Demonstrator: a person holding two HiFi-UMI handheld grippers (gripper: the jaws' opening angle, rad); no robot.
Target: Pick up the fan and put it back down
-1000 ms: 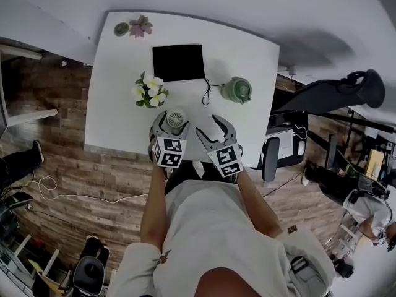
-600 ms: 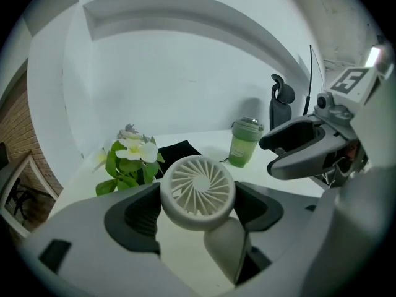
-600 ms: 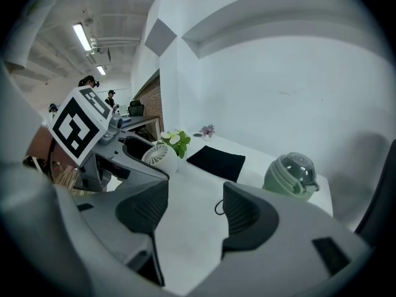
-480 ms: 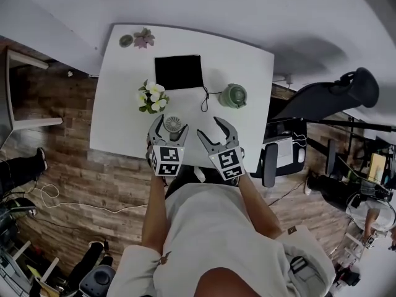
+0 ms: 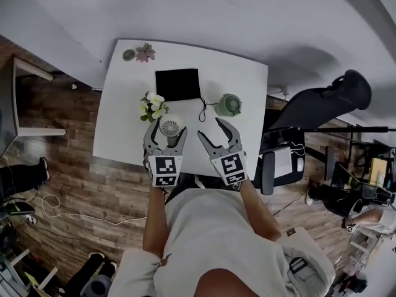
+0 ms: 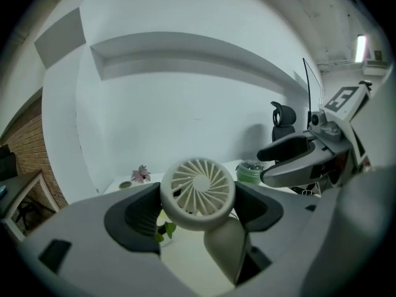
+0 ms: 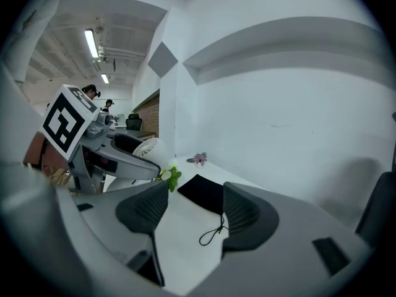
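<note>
A small white fan [image 5: 171, 127] with a round grille and a stubby handle hangs above the white table [image 5: 124, 104], near its front edge. My left gripper [image 5: 167, 132] is shut on it. In the left gripper view the dark pads press on both sides of the fan's [image 6: 198, 193] round head, and the handle slants down to the right. My right gripper [image 5: 214, 132] floats beside it to the right, open with nothing between its fingers [image 7: 147, 212]. The right gripper view shows the fan [image 7: 151, 147] at the left inside the left gripper [image 7: 124, 153].
On the table lie a black pouch [image 5: 178, 84] with a thin cord [image 5: 203, 110], a bunch of white flowers [image 5: 151, 106], a green round pot [image 5: 229, 105], a pink flower [image 5: 145, 53] and a small dish [image 5: 129, 55]. A black office chair [image 5: 322, 98] stands at the right.
Both grippers have risen. The left one has carried the fan up from the table, still gripped. The right gripper stays open beside it.
</note>
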